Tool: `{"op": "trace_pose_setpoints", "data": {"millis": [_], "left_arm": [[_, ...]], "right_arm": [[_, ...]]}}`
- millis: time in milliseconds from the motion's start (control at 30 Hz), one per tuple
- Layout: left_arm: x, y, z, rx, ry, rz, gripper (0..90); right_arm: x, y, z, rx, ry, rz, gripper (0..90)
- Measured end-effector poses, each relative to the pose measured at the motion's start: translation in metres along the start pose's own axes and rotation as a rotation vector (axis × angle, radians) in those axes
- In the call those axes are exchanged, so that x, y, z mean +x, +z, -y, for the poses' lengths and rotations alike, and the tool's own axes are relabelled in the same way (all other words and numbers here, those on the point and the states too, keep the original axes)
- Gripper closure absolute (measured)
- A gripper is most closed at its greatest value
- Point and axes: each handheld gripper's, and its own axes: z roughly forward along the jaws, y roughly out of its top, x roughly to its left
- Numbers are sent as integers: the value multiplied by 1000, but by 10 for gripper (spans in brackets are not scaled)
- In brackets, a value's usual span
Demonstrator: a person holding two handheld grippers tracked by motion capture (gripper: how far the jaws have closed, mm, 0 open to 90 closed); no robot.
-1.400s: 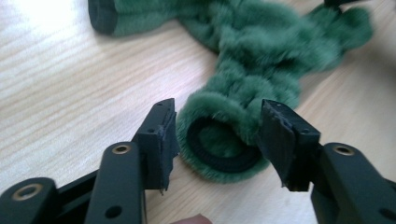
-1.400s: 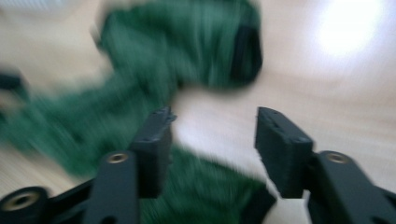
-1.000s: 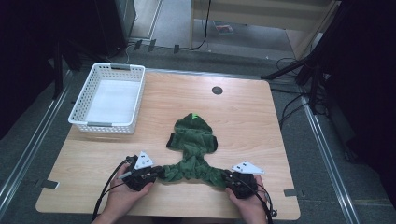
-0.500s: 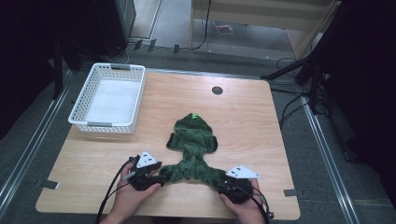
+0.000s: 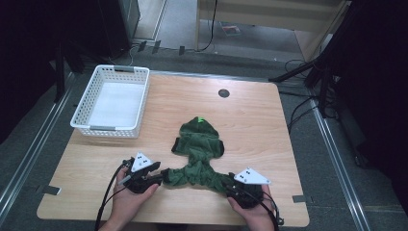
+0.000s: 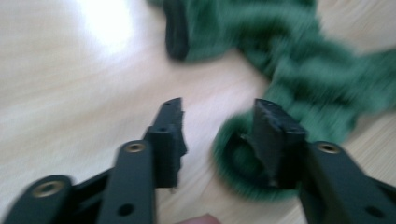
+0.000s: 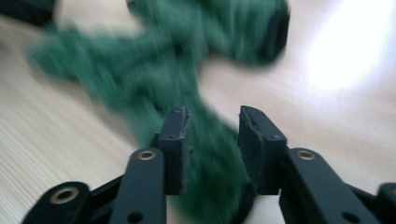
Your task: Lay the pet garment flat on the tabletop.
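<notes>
**Green garment spread on the table, both grippers open**

A green knitted garment point(image 5: 198, 154) was seen in the lower middle of the high view, lying on the wooden table point(image 5: 269, 125). The left gripper point(image 5: 155, 174) was held at its lower left end, jaws wide apart, with one jaw inside a cuff. The right gripper point(image 5: 231, 188) was held at the lower right end, jaws apart over the cloth, nothing pinched. A white basket point(image 5: 82, 115) was seen at the upper left.

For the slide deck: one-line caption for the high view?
Both hand-held grippers, left and right, open at the two near ends of a green knitted garment beside a white basket.
</notes>
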Motion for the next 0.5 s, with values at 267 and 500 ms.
{"op": "trace_pose_setpoints", "data": {"millis": [267,500], "left_arm": [[-39,44,-25,157,20,102,390],[-47,57,-26,163,-5,69,401]], "right_arm": [[1,45,-25,61,74,-63,577],[10,66,-24,111,26,-26,721]]}}
